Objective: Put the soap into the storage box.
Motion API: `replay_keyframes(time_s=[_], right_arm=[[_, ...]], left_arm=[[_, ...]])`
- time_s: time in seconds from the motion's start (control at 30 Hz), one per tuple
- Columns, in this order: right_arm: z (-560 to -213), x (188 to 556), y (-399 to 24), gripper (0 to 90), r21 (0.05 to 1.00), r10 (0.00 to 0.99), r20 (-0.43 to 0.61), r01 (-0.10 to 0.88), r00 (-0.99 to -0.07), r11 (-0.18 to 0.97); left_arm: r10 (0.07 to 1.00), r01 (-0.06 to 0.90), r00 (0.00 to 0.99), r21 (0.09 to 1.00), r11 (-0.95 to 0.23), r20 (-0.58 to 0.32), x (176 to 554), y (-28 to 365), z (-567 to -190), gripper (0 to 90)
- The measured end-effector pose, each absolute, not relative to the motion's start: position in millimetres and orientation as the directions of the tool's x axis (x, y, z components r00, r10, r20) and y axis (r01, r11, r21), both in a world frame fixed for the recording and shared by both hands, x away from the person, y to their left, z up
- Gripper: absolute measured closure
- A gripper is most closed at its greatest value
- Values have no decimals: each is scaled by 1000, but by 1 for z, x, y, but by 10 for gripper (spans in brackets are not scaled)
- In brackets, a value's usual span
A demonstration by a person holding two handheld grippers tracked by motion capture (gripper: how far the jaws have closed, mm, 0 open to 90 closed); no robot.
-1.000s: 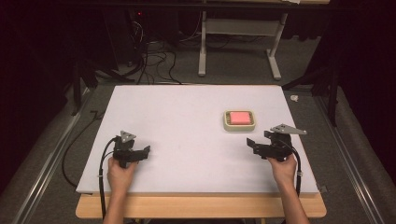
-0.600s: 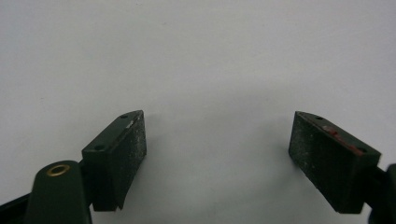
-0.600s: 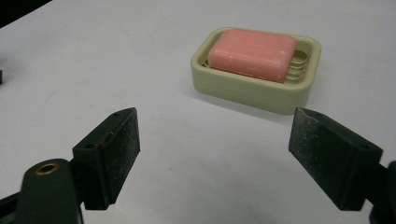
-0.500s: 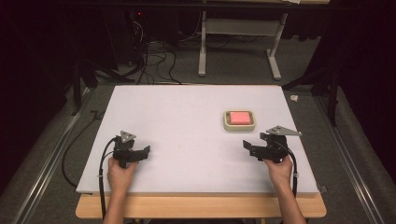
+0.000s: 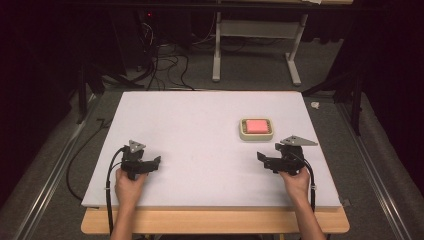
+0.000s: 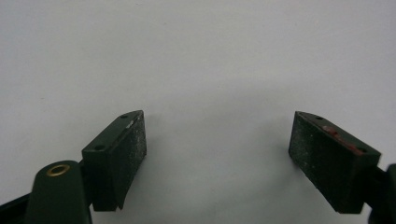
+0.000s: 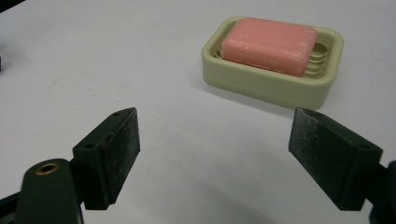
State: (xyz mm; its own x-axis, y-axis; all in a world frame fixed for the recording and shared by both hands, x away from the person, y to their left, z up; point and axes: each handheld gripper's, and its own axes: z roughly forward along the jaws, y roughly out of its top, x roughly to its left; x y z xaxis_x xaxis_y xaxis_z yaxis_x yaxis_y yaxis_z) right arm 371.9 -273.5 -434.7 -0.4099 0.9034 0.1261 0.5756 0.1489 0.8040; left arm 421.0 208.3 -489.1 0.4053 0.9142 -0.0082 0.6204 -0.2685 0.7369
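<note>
right gripper (image 7: 215,140): jaws spread wide, empty, aimed at pink soap bar (image 7: 269,39) lying in cream soap dish (image 7: 280,86) near ahead | change: it has slid leftward along the white table (image 5: 200,130) since a second ago, lining up on the soap | left gripper (image 6: 217,144): jaws released, empty, unmoved

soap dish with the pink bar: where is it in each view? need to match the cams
High view: the soap dish sits right of centre on the white board, just beyond the right gripper.
Right gripper view: upper right, ahead of the open jaws, pink soap lying in it.
Left gripper view: not in it.
Shared landmark: the white board.
</note>
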Motion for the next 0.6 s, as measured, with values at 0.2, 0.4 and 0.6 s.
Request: replay_keyframes(time_s=[0.2, 0.4, 0.6], right_arm=[[-438, 375, -269, 175, 796, 900, 118, 582, -419, 166], [-441, 378, -263, 176, 789, 895, 109, 586, -432, 186], [-444, 379, -260, 176, 782, 893, 100, 590, -440, 202]], left_arm=[[914, 620, 405, 737, -268, -8, 421, 208, -489, 197], [914, 620, 405, 737, -268, -8, 421, 208, -489, 197], [914, 620, 405, 737, -268, -8, 421, 208, -489, 197]])
